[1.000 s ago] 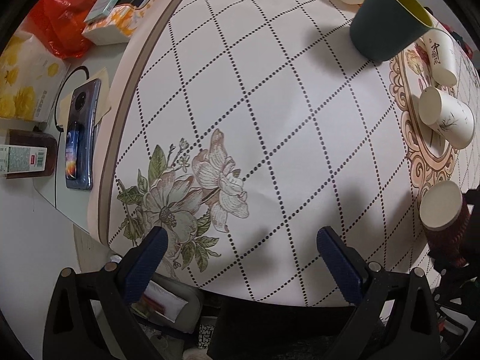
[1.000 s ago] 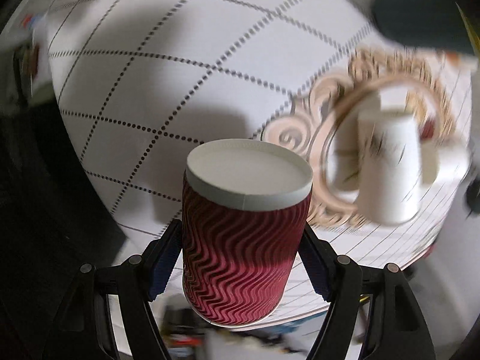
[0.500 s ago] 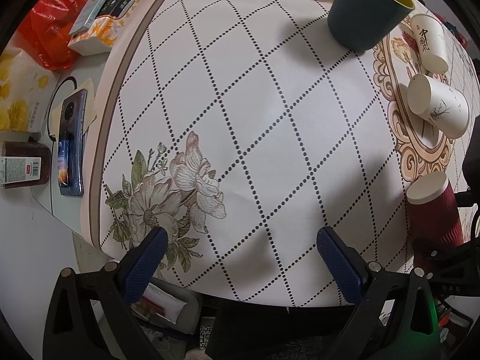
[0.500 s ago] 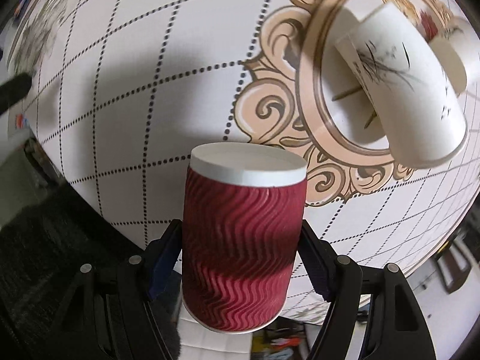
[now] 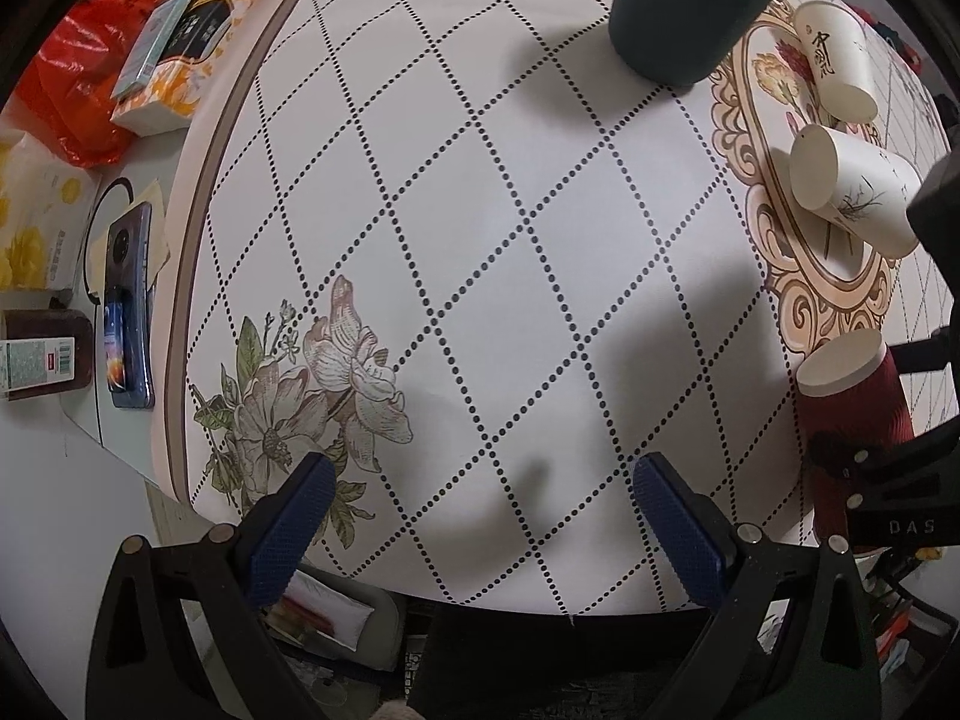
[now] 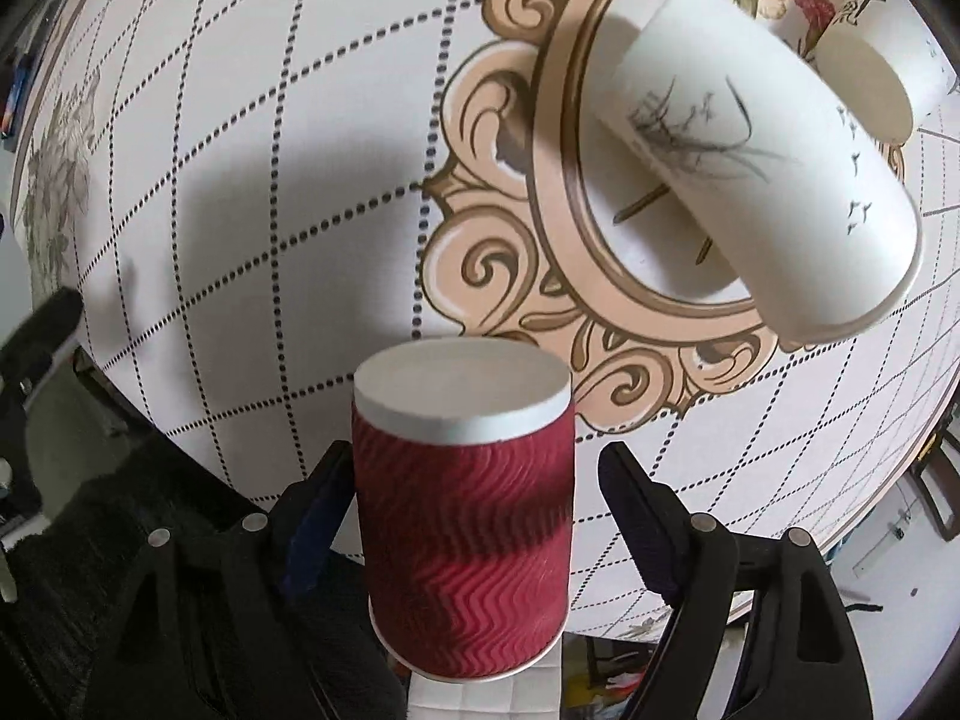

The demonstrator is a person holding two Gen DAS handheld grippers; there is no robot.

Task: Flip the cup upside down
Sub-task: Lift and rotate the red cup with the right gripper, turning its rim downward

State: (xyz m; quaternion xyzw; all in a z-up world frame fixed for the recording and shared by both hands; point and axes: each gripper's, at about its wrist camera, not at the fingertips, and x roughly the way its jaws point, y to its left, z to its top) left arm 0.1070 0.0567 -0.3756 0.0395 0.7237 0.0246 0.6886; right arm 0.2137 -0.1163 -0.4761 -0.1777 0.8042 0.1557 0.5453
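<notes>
At the table's (image 6: pixel 252 138) near edge, the red ribbed cup (image 6: pixel 465 516) is stood upright, base uppermost, between the right gripper's (image 6: pixel 474 516) parted fingers; left gripper (image 5: pixel 480 516) is held open.

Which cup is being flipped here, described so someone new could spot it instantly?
On the round table with the dotted diamond cloth, find the tan scroll frame print. Beside it, near the table's edge, a cup stands base-up between the fingers of the right hand-held gripper. It alone is red with wavy ribs; its neighbours are white paper cups and a dark teal cup.
</notes>
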